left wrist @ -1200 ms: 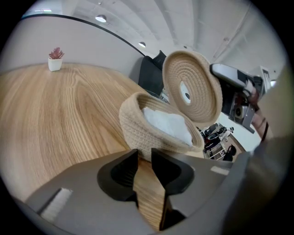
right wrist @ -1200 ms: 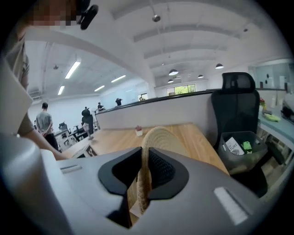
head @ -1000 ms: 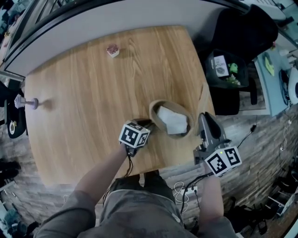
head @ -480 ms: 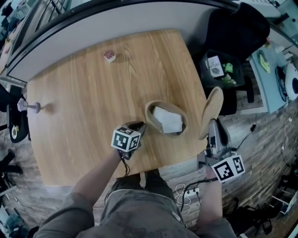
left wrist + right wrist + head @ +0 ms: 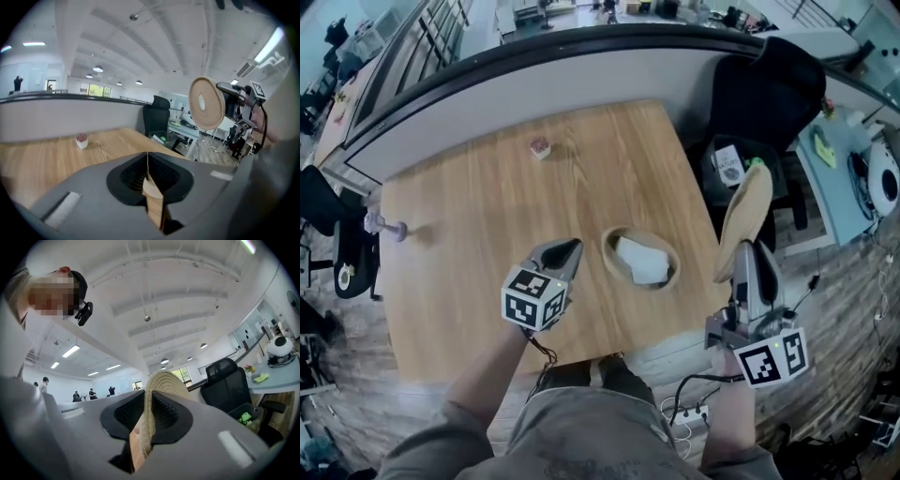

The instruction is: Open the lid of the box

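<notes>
The round woven box [image 5: 614, 242] sits uncovered near the wooden table's front right, with a white packet [image 5: 643, 261] inside. Its woven lid [image 5: 746, 217] stands on edge in the air, right of the table edge. My right gripper [image 5: 748, 248] is shut on the lid's lower rim. In the right gripper view the lid [image 5: 164, 380] rises between the pads of the right gripper [image 5: 149, 401]. My left gripper [image 5: 567, 249] hovers just left of the box, shut with nothing held. From the left gripper [image 5: 147, 157] the lifted lid [image 5: 206, 103] shows at upper right.
A small potted plant [image 5: 541, 147] stands at the table's far side. A purple stand [image 5: 382, 225] is at the left edge. A black chair [image 5: 769, 84] and a bin [image 5: 731, 164] are off the table's right side. Cables lie on the floor below.
The right gripper has lifted the lid off the box and carried it up and to the right. The left gripper has drawn back from the box's rim and closed.
</notes>
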A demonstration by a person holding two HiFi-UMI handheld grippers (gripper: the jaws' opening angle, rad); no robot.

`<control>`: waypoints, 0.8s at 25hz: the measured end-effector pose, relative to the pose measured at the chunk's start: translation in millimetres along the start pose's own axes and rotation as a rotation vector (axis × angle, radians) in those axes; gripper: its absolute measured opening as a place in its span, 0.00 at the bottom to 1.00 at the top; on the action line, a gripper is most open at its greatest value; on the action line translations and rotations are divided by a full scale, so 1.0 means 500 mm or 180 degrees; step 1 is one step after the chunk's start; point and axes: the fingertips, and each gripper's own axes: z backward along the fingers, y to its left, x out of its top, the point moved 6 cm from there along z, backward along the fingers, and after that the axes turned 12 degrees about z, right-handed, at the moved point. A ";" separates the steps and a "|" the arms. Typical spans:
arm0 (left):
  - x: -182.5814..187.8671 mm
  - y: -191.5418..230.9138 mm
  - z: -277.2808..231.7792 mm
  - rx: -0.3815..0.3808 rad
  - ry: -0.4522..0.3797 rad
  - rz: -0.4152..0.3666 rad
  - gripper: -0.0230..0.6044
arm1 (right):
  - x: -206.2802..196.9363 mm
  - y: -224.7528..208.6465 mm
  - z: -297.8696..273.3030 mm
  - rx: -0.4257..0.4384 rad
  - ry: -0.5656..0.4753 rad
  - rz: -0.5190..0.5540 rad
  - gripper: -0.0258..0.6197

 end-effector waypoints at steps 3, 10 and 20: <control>0.090 -0.031 0.064 0.0025 -0.0361 -0.0242 0.05 | 0.062 0.035 0.010 0.0088 -0.0204 0.0160 0.13; 0.252 -0.093 0.200 0.0059 -0.1125 -0.0646 0.04 | 0.159 0.098 0.040 0.0291 -0.0475 0.0442 0.13; 0.290 -0.178 0.320 -0.0005 -0.1441 -0.1150 0.04 | 0.209 0.135 0.108 0.0230 -0.0388 0.0547 0.13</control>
